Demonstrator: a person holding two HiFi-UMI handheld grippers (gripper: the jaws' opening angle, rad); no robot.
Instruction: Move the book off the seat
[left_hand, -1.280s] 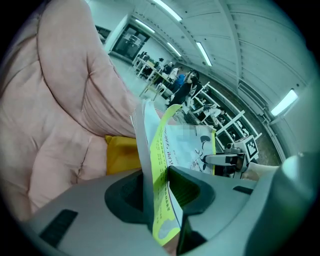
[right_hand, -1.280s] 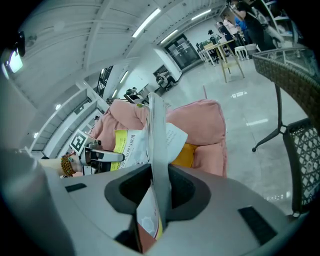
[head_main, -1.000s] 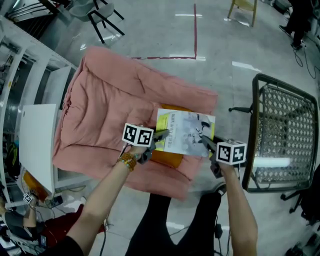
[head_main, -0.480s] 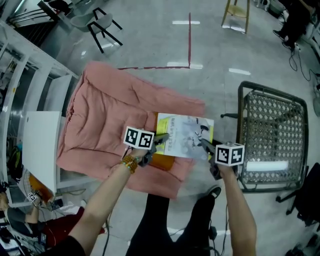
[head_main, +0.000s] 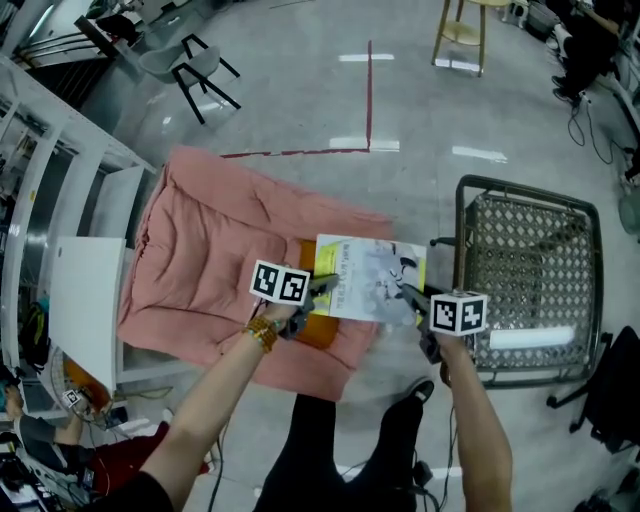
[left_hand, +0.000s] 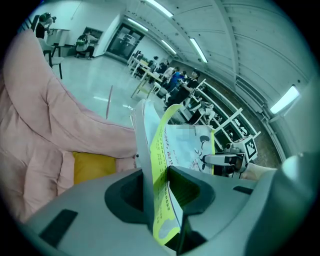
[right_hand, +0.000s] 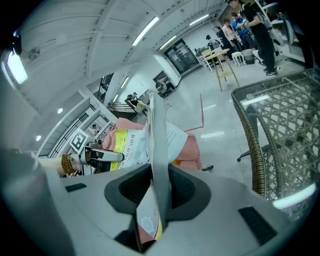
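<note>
Both hands have carried the book (head_main: 371, 281) up and toward 3 o'clock since a second ago — its right side now hangs past the edge of the cushion (head_main: 215, 250), over the floor (head_main: 400, 190). On its 9 o'clock edge the left gripper (head_main: 324, 287) is clamped, with pages and yellow cover pinched between the pads. On the 3 o'clock edge the right gripper (head_main: 407, 294) grips the same way. Held roughly flat with its cover up, the book is clear of the yellow pad (head_main: 322, 331) showing under it at 7 o'clock. At 3 o'clock stands a wicker chair (head_main: 530, 270) — near, not touching the book
</note>
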